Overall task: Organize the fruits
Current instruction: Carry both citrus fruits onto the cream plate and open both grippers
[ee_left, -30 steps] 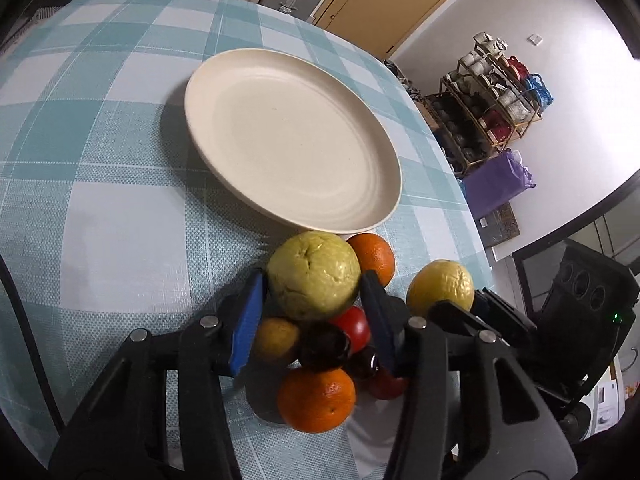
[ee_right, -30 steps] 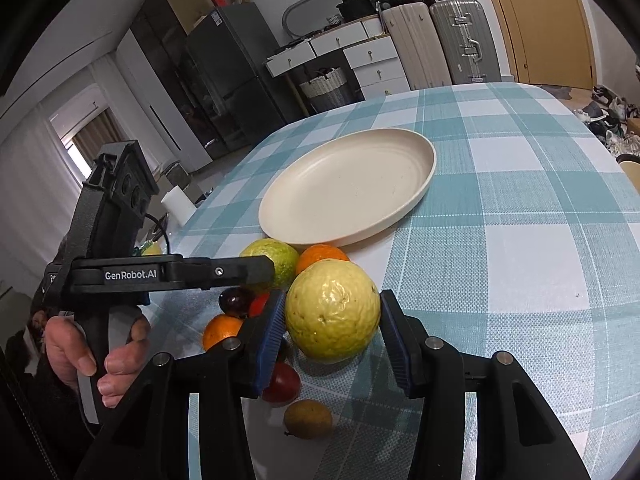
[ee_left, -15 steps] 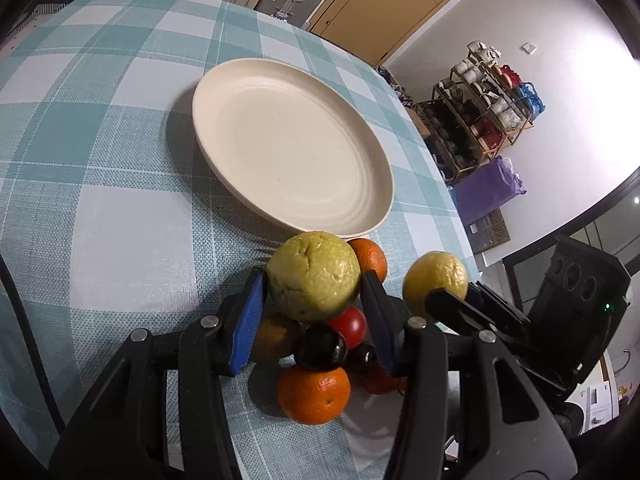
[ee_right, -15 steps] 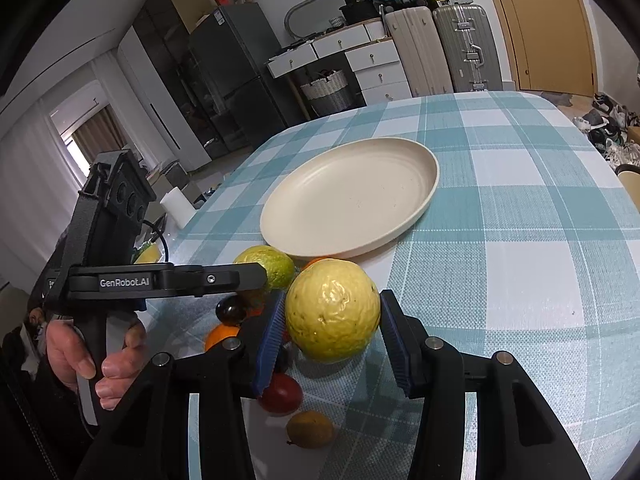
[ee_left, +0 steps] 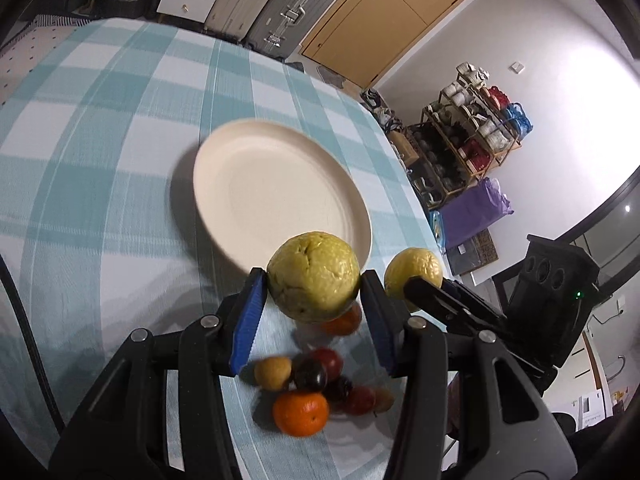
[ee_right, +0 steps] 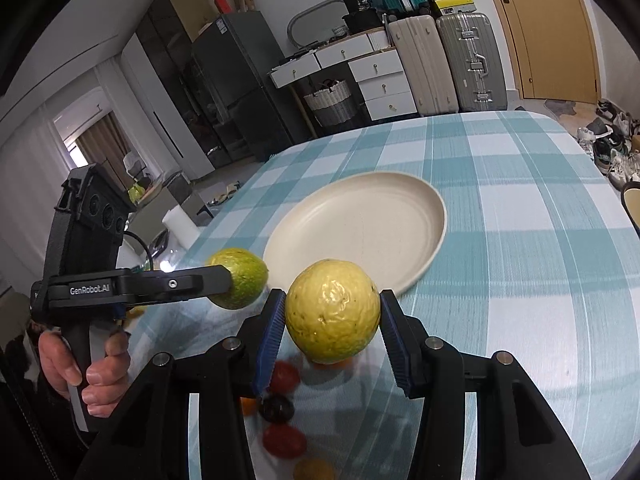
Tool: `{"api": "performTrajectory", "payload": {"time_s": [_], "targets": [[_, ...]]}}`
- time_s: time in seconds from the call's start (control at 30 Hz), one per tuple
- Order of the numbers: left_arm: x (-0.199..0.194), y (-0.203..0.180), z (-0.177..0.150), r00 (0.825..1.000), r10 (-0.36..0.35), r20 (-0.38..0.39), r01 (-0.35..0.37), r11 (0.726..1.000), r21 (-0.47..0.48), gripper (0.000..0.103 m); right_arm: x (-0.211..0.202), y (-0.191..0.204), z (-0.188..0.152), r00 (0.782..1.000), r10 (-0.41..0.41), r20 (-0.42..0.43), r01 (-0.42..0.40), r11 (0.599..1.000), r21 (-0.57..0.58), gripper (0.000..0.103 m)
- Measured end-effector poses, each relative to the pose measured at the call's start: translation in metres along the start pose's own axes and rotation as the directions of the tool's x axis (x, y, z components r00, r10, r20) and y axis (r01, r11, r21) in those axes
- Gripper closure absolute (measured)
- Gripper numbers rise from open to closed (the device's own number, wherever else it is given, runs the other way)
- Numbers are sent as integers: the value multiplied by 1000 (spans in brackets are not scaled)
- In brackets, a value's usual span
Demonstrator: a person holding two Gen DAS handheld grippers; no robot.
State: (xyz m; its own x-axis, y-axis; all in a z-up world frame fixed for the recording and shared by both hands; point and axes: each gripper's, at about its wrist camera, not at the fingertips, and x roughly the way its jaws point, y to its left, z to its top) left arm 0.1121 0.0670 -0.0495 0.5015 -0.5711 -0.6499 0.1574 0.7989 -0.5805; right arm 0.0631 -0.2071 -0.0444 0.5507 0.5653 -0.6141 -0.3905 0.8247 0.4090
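While bare, plate (ee_left: 224,168) (cream-coloured).

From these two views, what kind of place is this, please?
Probably a lived-in home, a dining or living room: a table with a checked cloth, a fridge, suitcases by a door, and shoes on the floor.

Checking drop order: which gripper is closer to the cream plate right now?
Hard to call; left looks slightly nearer. The left gripper, shut on the green guava, overlaps the near rim of the cream plate. The right gripper, holding the yellow guava, hangs just short of that rim.
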Motion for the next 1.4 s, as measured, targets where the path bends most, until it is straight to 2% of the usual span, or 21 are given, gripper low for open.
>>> {"api": "performTrajectory", "payload": {"time_s": [0.23, 0.5, 0.8, 1.1, 1.4], "targets": [[10, -1, 36, 1000, 9, -8, -9, 1000, -4, 58, 15, -8, 29, 1000, -6, -9, 6, 1000, 2, 55], [47, 8, 83, 999, 31, -25, -31, 999, -10, 58, 48, -22, 62, 999, 4, -37, -4, 1000, 6, 55], [93, 16, 119, 997, 50, -62, -49, 999, 6, 58, 91, -40, 95, 997, -1, -76, 2, 1000, 16, 55], [120, 22, 137, 995, 38, -95, -37, 999, 7, 58, 123, -51, 105, 993, -9, -117, 11, 1000, 21, 55], [130, 20, 145, 993, 73, -97, -73, 997, 4, 57, 136, -54, 108, 990, -62, -127, 64, 998, 13, 55]]}}
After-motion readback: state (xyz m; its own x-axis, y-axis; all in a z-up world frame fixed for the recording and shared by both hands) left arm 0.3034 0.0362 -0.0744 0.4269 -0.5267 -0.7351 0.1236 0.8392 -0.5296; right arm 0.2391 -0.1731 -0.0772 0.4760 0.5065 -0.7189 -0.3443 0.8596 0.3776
